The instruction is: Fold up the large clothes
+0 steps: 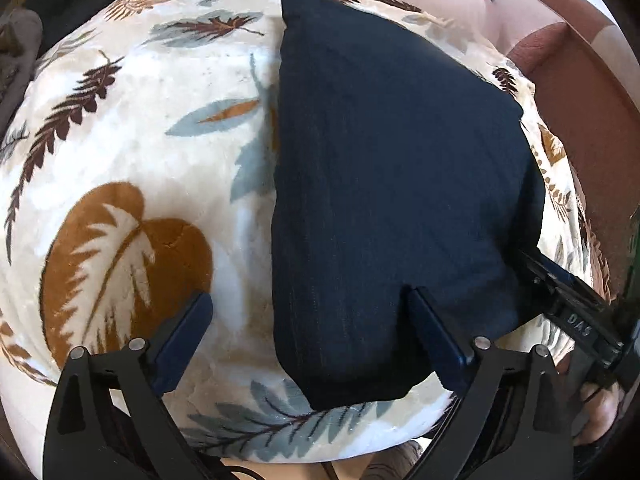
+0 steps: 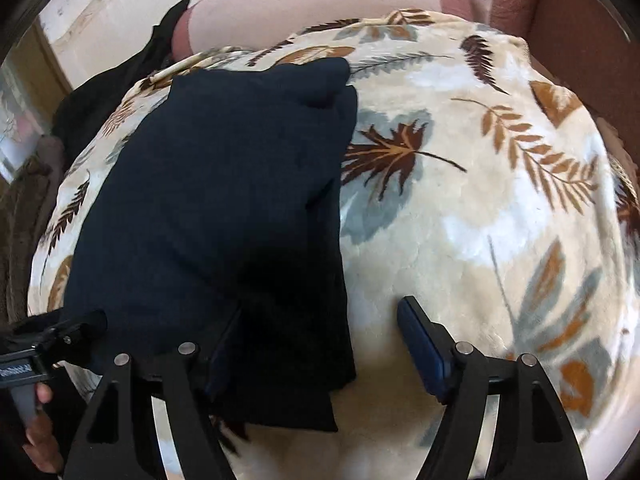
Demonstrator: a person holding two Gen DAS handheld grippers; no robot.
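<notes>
A dark navy garment point(image 1: 400, 160) lies folded into a thick flat stack on a cream blanket with a leaf print point(image 1: 140, 140). My left gripper point(image 1: 308, 312) hangs open over the stack's near left edge, its right finger above the cloth and its left finger above the blanket. The right gripper point(image 1: 560, 292) shows at the stack's right side. In the right wrist view the garment point(image 2: 220, 180) fills the left half. My right gripper point(image 2: 320, 332) is open and straddles its near right edge, with nothing pinched. The left gripper point(image 2: 60, 336) sits at the stack's left corner.
The blanket point(image 2: 480, 200) drapes over a rounded seat. Reddish-brown upholstery point(image 1: 568, 92) rises at the right, with a pale pink cushion point(image 2: 300, 4) behind. A black cloth point(image 2: 120, 80) lies at the far left. A hand point(image 2: 40, 420) holds the left gripper's handle.
</notes>
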